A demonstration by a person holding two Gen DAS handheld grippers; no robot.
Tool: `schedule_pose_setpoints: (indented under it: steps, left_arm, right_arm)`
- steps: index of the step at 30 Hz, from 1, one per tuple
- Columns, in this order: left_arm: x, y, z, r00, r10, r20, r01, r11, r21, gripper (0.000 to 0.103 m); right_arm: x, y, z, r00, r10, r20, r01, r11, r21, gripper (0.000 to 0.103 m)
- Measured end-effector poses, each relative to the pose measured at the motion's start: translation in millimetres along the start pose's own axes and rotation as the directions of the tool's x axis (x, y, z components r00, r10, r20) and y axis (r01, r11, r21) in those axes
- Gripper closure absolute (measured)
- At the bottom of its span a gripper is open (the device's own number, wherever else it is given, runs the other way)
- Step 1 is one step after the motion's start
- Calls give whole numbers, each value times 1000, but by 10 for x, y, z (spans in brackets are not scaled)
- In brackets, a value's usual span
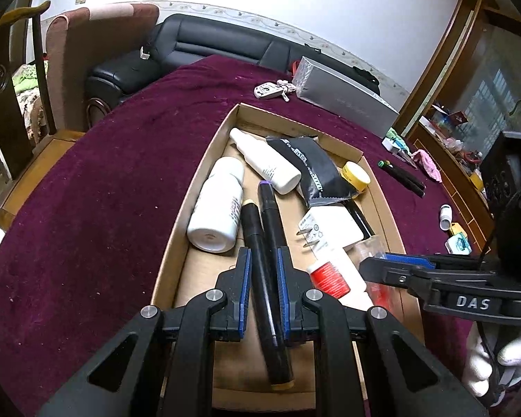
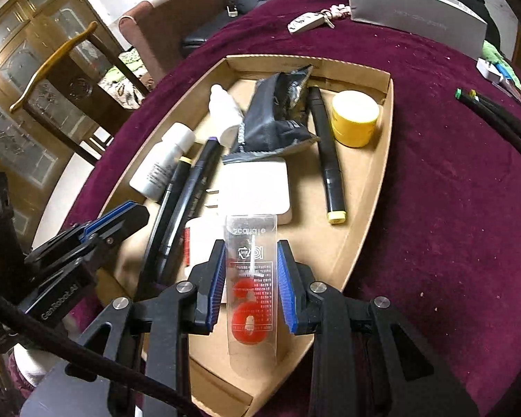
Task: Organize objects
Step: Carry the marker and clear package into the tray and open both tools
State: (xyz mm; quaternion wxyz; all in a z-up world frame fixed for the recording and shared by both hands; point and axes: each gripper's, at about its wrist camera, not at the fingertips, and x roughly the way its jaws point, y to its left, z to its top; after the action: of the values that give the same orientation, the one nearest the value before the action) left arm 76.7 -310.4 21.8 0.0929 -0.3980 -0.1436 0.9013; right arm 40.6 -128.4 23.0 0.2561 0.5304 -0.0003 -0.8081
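Table: big round one under a dark purple cloth [image 1: 97, 208], with a black sofa [image 1: 205, 41] and a wooden chair [image 2: 62, 69] behind it.
Box: shallow cardboard tray [image 2: 368, 187] in the middle of the table, already holding a fair bit of stuff.
Left gripper [image 1: 264, 271]: clamped on a black marker [image 1: 272, 278] over the tray; the marker's near end pokes out below the pads, tan cap just visible.
Right gripper [image 2: 251, 271]: pinching a clear plastic tube [image 2: 251, 278] with a red shape inside, over the near end of the tray. Print on it is too blurry to read.
In the tray: two white bottles [image 1: 218, 205], a second marker [image 1: 251, 222] right beside the held one, a black pouch [image 2: 278, 114], a yellow jar [image 2: 354, 118], a white charger [image 2: 257, 187], another marker with a yellow end [image 2: 324, 149].
Half hidden: a white tube with a red label [image 1: 330, 274], partly behind the right gripper's finger.
Outside the tray: two more markers [image 2: 496, 121] on the cloth to the right, keys [image 2: 309, 21] and a grey box [image 2: 416, 7] at the far edge.
Person: only a white glove [image 1: 503, 354] shows, cut off by the frame.
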Motion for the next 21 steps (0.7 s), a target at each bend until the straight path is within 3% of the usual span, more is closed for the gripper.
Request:
schedule_pose_setpoints:
  steps: [5,7,9,14,19,21]
  left_arm:
    - [-99,-8,-3,1000,-12,27,12,1000,-10,88]
    - [-163,-3,11,999,-11,46,12,1000,-22,74]
    - [-227,4,28,998,-15,64,17,999,-33,52]
    - [-315,-7,60,995,-58,81,64,996,-68,50]
    - [-409,-150,88,990,-99,97,105,992,-64,48]
    - [-462,-257,105,987,-121,106,127,991,-48,43]
  right_arm:
    - [43,6,-3,999,-37,-6,37,999,-9,77]
    - [35,23,-1,999,-50,5,50,999,-11,76]
    - [-2,26,5,998,-55,23,55,998,-3,76]
    - [-167,-1,-2,996,-56,70,56,998,-5,61]
    - [-343,-178,-27,993,-40,111,36,999,35,61]
    - [-434,-298,-66,991,-41,127,34,998,55,61]
